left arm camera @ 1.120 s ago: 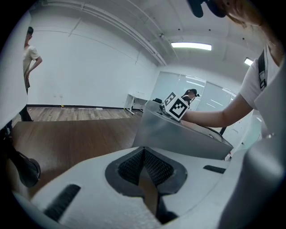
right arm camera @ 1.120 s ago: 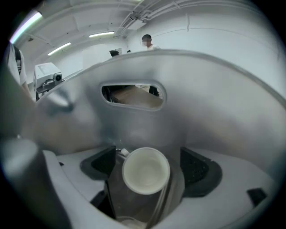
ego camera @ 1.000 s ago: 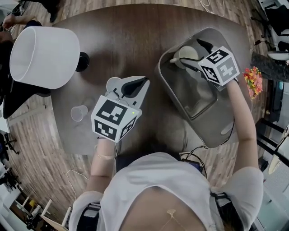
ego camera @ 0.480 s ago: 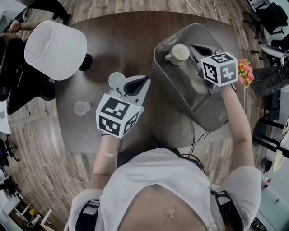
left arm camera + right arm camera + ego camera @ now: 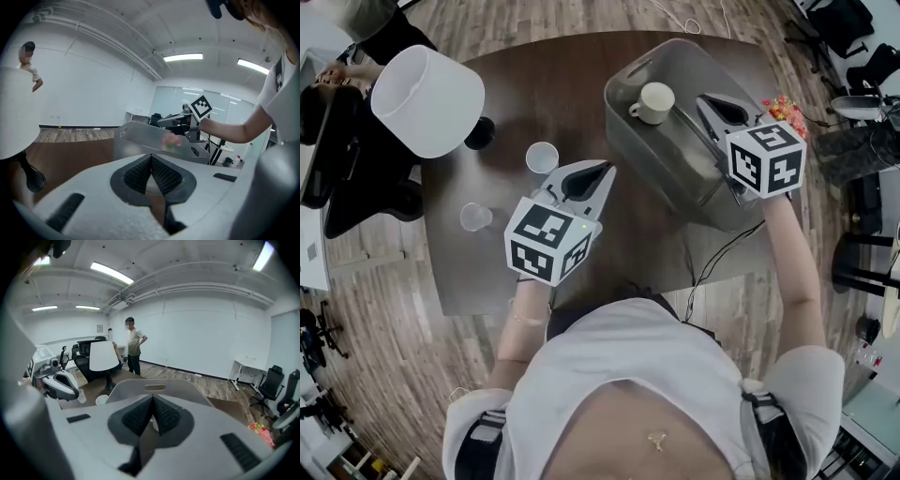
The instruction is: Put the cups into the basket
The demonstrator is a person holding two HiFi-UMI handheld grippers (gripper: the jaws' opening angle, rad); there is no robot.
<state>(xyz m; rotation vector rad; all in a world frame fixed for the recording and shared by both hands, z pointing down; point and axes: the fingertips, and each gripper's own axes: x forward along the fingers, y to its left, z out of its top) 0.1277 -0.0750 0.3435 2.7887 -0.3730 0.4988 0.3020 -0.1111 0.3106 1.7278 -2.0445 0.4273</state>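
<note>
A cup with a handle sits in the basket at the upper right, and my left tongs and right tongs are both pressed together and empty, so I should open the left ones wide and go slowly to the white cup on the tabletop.

Office-like lab, ceiling strip lights, office chairs, white desk, plank floor
</note>
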